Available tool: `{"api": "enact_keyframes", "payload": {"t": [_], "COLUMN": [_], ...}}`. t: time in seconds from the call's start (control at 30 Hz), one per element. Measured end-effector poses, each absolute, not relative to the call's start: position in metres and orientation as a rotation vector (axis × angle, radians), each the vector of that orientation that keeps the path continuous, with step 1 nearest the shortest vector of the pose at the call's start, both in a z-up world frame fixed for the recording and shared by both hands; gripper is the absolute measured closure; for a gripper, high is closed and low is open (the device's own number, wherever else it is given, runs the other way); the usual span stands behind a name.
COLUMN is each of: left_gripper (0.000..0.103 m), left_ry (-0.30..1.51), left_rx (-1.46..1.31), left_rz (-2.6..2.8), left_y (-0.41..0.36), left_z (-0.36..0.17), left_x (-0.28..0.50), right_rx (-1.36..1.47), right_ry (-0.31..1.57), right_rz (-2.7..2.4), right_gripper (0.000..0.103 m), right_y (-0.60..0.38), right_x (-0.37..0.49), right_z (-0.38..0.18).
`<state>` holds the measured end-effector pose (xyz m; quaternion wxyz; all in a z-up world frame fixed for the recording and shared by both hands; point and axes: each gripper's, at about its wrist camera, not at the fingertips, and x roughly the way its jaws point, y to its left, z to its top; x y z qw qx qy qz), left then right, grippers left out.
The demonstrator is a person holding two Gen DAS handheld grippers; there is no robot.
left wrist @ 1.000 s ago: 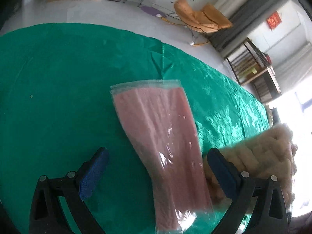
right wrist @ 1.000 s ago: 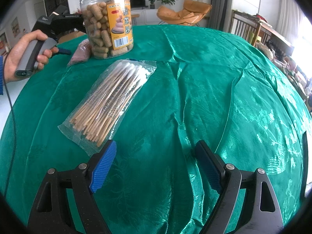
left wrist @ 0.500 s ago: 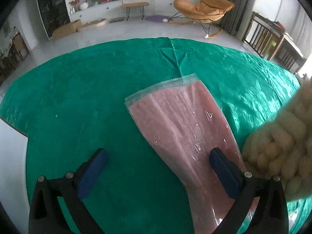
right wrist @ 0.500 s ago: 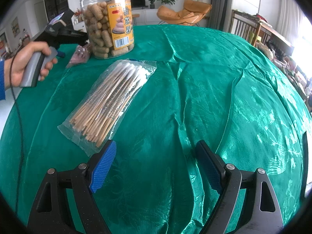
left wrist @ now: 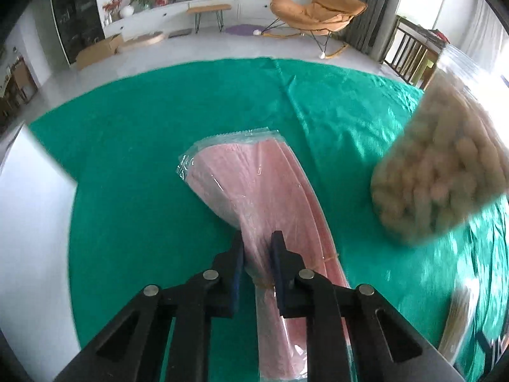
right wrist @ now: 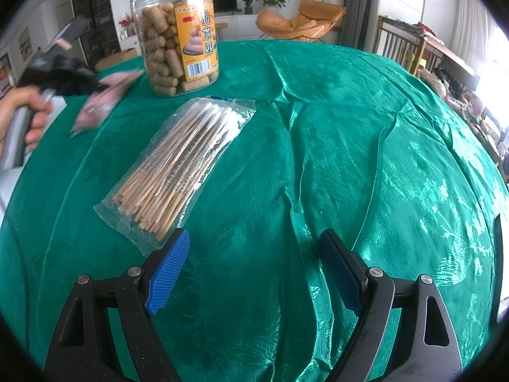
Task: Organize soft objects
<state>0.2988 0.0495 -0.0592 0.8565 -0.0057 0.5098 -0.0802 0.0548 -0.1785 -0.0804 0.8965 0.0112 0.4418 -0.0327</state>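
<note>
Your left gripper [left wrist: 257, 251] is clamped on the pink pack [left wrist: 254, 191], its dark blue pads pinching the clear film into a waist near the pack's near end. The pack is a long, flat sleeve of pink sheets with a serrated seal at its far edge, and it fans out toward 12 o'clock over the tabletop [left wrist: 143, 133], which is draped in glossy green damask cloth. No print can be read on the pack.

At 3 o'clock from the pack stands the jar [left wrist: 445, 178], a clear plastic cylinder blurred in the left wrist view, packed with pale, stubby snack logs. In the right wrist view the jar [right wrist: 178, 38] sits at 11 o'clock, and its orange label reads 油京果 in large characters above a barcode; the smaller print is too fine to read.

Between the jar and your right gripper [right wrist: 254, 267] lies the swab bag [right wrist: 178, 165], a crinkled clear sleeve of wooden sticks with white cotton tips pointing toward the jar. Faint printing runs along the bag but is illegible.

Your right gripper hangs wide open over bare cloth, ribbed blue pads apart and nothing between them. Your left hand [right wrist: 22, 117] shows at 9 o'clock, blurred, with the pink pack beside it.
</note>
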Motion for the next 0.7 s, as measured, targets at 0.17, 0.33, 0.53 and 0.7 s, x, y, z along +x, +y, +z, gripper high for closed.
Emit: {"api": "enact_keyframes", "payload": {"t": [0.17,0.33,0.53,0.7], "left_gripper": [0.087,0.040,0.013,0.009], "left_ry": [1.127,1.104,1.048,1.057], "left_rx": [-0.018,-0.081,-0.173,-0.047], "left_rz": [-0.231,-0.250,-0.215,-0.188], "left_y": [0.062,0.059,0.058,0.046], "left_z": [-0.057,-0.059,-0.057,-0.073], "left_x": [0.254,0.213,0.192,0.186], "right_rx": [0.024,0.024,0.024,0.024], "right_ry": [0.915,0.915,0.915,0.915], "right_rz": [-0.068,-0.067,-0.066,-0.066], "right_gripper": [0.017,0.017,0.017,0.017], "right_y": [-0.179,-0.179,-0.179,-0.179], "right_x": [0.055,0.055,0.055,0.055], "right_z": [-0.080,-0.080,-0.080,-0.080]}}
